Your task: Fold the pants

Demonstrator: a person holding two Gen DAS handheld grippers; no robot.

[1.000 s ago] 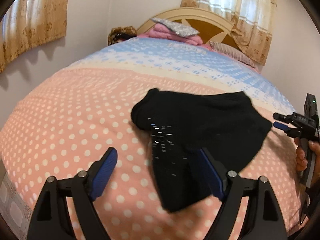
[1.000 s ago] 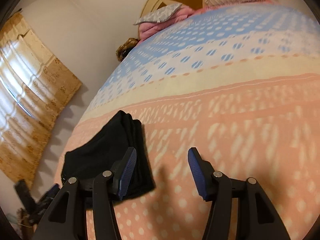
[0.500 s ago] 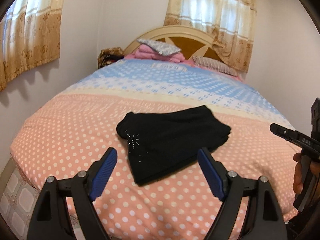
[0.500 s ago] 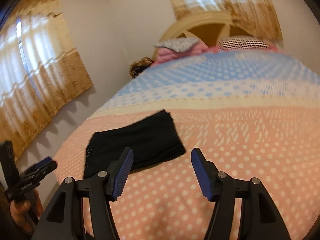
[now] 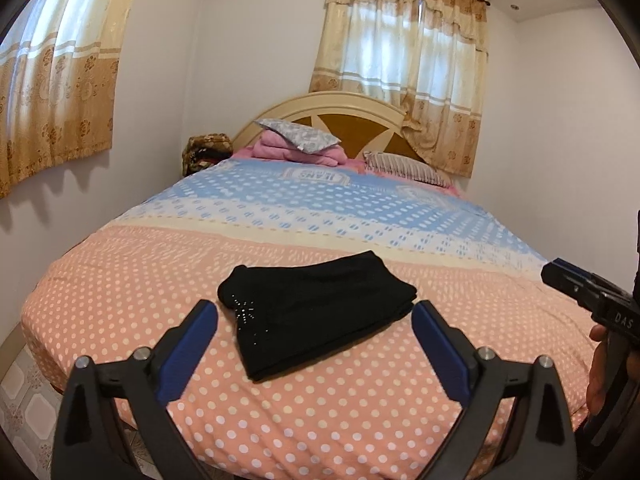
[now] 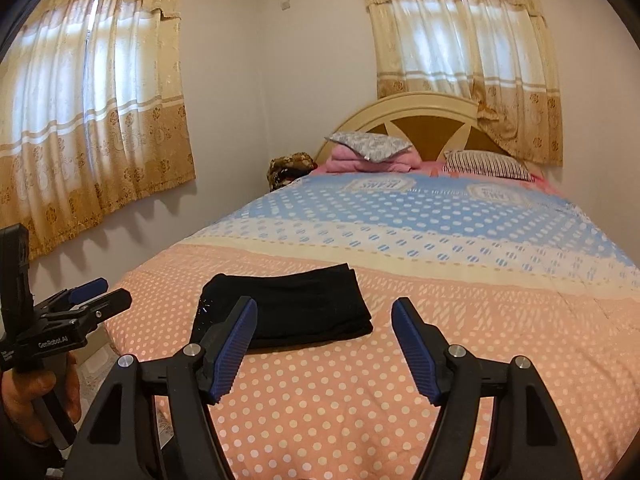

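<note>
Nearest, the left gripper (image 5: pixel 314 326) has just been opening and stands spread wide, holding nothing, clear of the pants (image 5: pixel 316 312). The right gripper (image 6: pixel 324 322), also just widening, is empty too. Beyond both, the folded black pants lie on the bedspread's (image 5: pixel 120 280) pink dotted part, with pillows (image 5: pixel 298 140) far behind them.

A: Item count?
B: One pair of folded black pants (image 5: pixel 316 312), one bed (image 5: pixel 360 412), two grippers, two curtained windows, one headboard (image 5: pixel 332 108), two pillows.
</note>
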